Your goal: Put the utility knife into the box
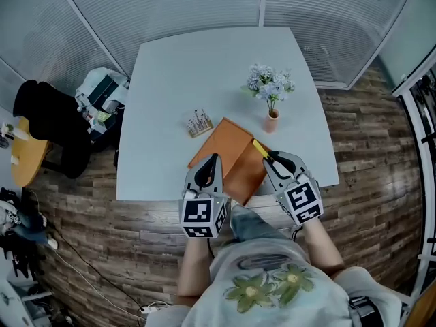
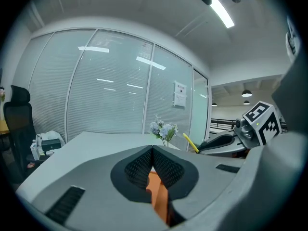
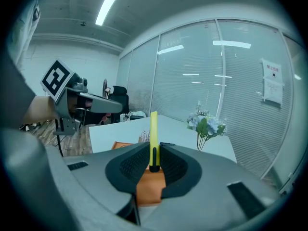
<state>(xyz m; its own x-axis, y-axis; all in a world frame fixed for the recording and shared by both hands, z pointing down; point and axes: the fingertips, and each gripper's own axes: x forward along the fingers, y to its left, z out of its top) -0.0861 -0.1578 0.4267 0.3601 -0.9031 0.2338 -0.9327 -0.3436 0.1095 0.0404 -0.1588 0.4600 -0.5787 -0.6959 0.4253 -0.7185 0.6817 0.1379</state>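
Observation:
An orange box (image 1: 231, 157) lies near the front edge of the white table (image 1: 170, 80). My right gripper (image 1: 269, 159) hangs over the box's right part, shut on a yellow utility knife (image 1: 259, 147) whose end pokes out past the fingertips. In the right gripper view the knife (image 3: 153, 134) stands upright between the pads, with the box (image 3: 150, 184) below. My left gripper (image 1: 212, 158) hovers over the box's left part. In its own view the pads meet at the tips (image 2: 152, 150) with nothing held, and orange (image 2: 156, 191) shows beneath.
A small vase of pale flowers (image 1: 271, 90) stands behind the box to the right. A little rack of thin items (image 1: 198, 123) sits behind it to the left. A black chair (image 1: 54, 128) and a bag (image 1: 102, 94) are off the table's left side.

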